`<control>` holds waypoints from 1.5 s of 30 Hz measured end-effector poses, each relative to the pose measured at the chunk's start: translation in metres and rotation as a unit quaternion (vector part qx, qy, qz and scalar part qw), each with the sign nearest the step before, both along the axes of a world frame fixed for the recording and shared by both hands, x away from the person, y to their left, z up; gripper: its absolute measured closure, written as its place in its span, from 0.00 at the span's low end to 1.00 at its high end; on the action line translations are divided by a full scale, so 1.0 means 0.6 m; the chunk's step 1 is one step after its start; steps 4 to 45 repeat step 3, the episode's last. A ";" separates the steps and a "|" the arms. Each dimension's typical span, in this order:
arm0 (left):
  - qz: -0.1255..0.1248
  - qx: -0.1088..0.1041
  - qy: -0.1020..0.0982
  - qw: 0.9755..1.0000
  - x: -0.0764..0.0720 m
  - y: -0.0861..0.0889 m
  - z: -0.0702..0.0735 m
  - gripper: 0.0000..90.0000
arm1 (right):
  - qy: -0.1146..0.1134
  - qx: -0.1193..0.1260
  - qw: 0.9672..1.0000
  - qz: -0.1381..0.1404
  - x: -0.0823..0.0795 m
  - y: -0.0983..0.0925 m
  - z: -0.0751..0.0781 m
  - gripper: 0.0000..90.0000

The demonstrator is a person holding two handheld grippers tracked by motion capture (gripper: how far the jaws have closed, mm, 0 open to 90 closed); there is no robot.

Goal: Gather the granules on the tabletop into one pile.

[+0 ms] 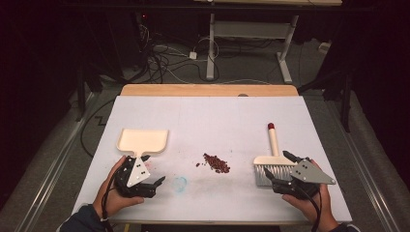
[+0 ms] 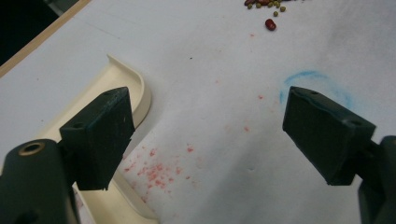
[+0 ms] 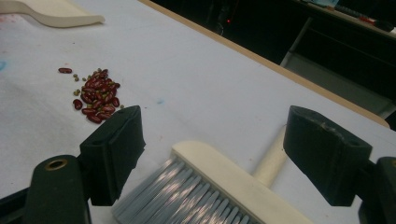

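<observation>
A cream dustpan [image 1: 142, 139] lies at the left of the white table, mouth facing away from me. My left gripper [image 1: 146, 170] is just behind its handle with the jaws wide open and nothing between them; in the left gripper view [image 2: 208, 135] the left jaw hangs over the dustpan's rim [image 2: 137, 88]. A small pile of red and green beans [image 1: 216, 163] sits mid-table. A cream hand brush [image 1: 273, 162] with grey bristles and a red-tipped handle lies to the right. My right gripper [image 1: 279, 166] is open, its jaws straddling the brush head [image 3: 224, 182] without pressing on it.
A white sheet covers the table [image 1: 217, 116], with a wooden edge [image 1: 208, 90] at the far side. A faint blue ring [image 1: 180, 183] and reddish smudges [image 2: 156, 170] mark the sheet near the left gripper. Cables and desk legs lie on the floor beyond.
</observation>
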State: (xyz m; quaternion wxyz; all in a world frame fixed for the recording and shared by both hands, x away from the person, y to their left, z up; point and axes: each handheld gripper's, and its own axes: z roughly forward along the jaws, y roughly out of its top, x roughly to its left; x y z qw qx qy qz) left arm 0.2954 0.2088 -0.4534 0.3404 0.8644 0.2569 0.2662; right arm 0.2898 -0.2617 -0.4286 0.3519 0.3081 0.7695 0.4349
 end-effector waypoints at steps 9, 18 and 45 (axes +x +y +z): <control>0.000 0.000 0.000 1.000 0.002 -0.001 0.000 0.17 | 0.001 0.001 1.000 -0.001 0.001 -0.001 0.000 0.24; 0.000 0.000 0.000 1.000 0.002 -0.001 0.000 0.17 | 0.001 0.001 1.000 -0.001 0.001 -0.001 0.000 0.24; 0.000 0.000 0.000 1.000 0.002 -0.001 0.000 0.17 | 0.001 0.001 1.000 -0.001 0.001 -0.001 0.000 0.24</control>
